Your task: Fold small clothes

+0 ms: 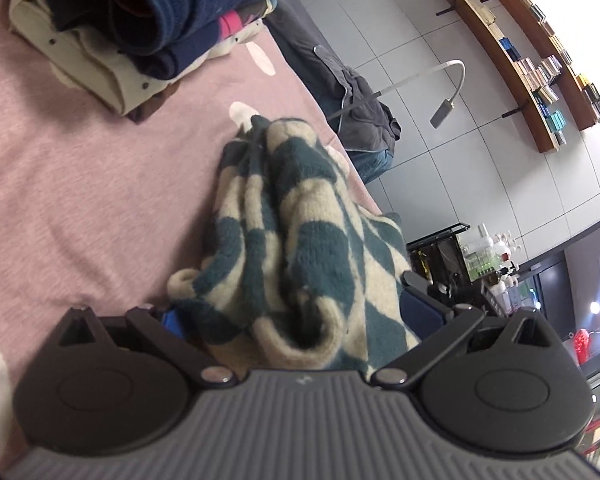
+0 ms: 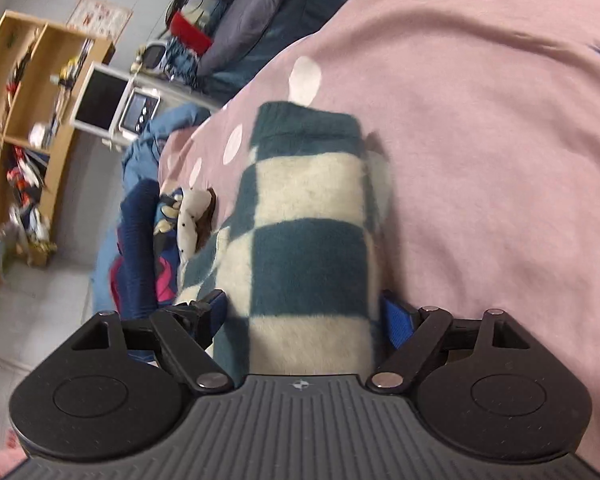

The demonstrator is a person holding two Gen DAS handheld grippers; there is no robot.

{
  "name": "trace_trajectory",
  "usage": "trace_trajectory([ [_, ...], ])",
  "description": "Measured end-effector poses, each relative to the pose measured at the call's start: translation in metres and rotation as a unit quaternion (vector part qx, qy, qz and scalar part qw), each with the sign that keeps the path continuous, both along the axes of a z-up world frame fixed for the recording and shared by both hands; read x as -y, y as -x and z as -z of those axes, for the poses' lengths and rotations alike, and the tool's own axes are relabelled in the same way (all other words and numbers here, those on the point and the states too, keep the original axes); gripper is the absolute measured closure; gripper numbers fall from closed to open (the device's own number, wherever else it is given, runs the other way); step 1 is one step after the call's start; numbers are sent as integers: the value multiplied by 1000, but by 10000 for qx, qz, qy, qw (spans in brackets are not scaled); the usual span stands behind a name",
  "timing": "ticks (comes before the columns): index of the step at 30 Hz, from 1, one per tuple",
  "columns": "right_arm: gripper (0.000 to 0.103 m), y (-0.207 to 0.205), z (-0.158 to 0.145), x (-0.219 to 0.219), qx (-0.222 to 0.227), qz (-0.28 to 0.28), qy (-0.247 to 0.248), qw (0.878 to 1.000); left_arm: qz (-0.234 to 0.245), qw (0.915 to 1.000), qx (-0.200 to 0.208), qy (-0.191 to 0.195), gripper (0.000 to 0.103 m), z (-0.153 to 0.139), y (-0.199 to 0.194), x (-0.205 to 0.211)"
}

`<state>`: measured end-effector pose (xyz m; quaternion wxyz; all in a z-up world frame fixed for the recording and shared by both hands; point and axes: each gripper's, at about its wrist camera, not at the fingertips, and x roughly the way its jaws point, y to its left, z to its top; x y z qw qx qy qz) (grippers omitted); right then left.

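Mid-fold, checkered knit (image 1: 300,240) lifted off pink bed (image 1: 80,184).
Left tool (image 1: 296,312) and right tool (image 2: 304,308) both clamped on knit, likely to spread it flat.

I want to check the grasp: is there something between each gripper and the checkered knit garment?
Nothing visible. The checkered knit garment lies directly between the fingers of the left gripper, and likewise of the right gripper, over the pink bedspread.
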<state>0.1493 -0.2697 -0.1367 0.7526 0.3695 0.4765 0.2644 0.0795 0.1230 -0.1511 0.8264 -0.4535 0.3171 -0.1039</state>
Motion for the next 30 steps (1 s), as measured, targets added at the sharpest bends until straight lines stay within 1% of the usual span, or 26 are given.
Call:
trace_trajectory([
  [2,0,0,-3,-7,57,-176,136,9997,13,10000,18,-37,0,0,-5,3],
  [4,0,2,-4,-10,120,-262,264,9992,73,10000,34,16,0,0,-10,4],
  [6,0,3,-2,-5,120,-252,226,9994,180,9998,-2,19,0,0,-17,7],
  [9,0,0,-1,-3,36,-213,125,9997,234,9992,-172,-261,0,-1,-28,16],
  [11,0,0,-2,-3,36,-260,178,9995,261,9982,-365,-406,0,-5,-35,21],
  [16,0,1,-5,-9,93,-286,306,9991,359,9970,-563,-391,0,-6,-47,20],
  [19,0,2,-8,-12,152,-244,530,9982,471,9960,-570,-504,0,-6,-52,22],
  [22,0,7,-7,-12,249,-127,618,9977,502,9954,-561,-586,1,-7,-51,24],
  [23,2,9,-7,-12,293,-76,640,9975,497,9949,-578,-665,9,-8,-51,25],
  [24,6,12,-7,-12,333,-12,658,9973,431,9940,-649,-770,23,-9,-49,24],
  [25,9,14,-8,-14,382,51,691,9969,374,9930,-711,-866,29,-10,-48,24],
  [26,13,16,-10,-16,446,84,743,9962,362,9929,-739,-858,36,-10,-48,23],
  [28,19,21,-17,-22,622,117,916,9938,354,9924,-787,-875,42,-11,-47,21],
  [30,24,26,-25,-29,788,128,1099,9907,394,9907,-796,-1031,50,-16,-46,23],
])
